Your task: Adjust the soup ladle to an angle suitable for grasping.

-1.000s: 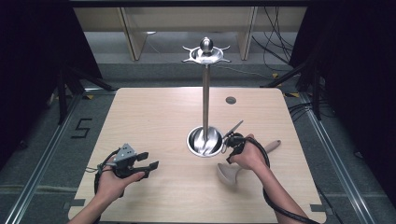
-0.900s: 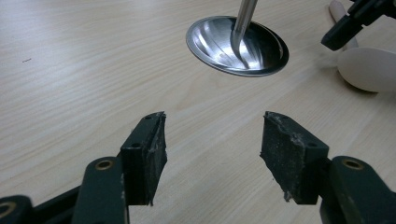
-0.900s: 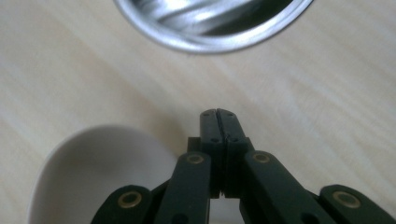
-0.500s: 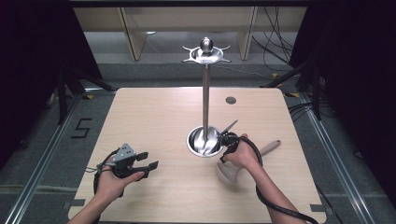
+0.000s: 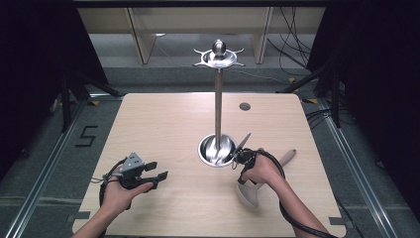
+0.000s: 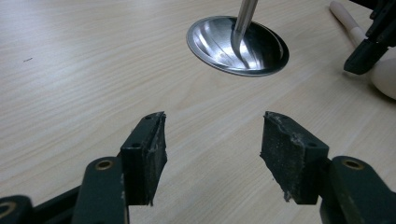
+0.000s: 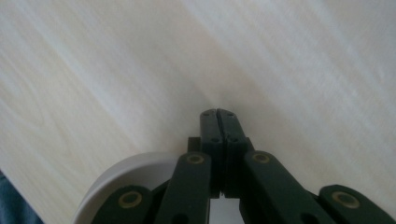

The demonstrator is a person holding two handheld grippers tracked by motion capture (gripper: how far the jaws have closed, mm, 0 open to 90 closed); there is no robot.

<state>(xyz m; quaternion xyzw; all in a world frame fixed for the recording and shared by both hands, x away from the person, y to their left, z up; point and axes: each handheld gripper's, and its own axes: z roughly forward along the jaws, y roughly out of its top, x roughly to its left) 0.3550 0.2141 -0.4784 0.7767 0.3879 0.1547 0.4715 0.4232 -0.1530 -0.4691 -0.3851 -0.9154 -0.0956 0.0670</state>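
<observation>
The right gripper (image 7: 217,113), jaws pressed together, sits over the ladle (image 5: 253,194) near the tabletop's (image 5: 163,119) front edge, while the left gripper (image 6: 212,140) stands spread above bare wood.

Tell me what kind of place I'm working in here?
Probably a lab recording bay, not a kitchen: a bare wooden table ringed by black curtains, cables trailing on the floor behind, and a floor mark reading 5. A steel utensil stand sits on the table.
</observation>
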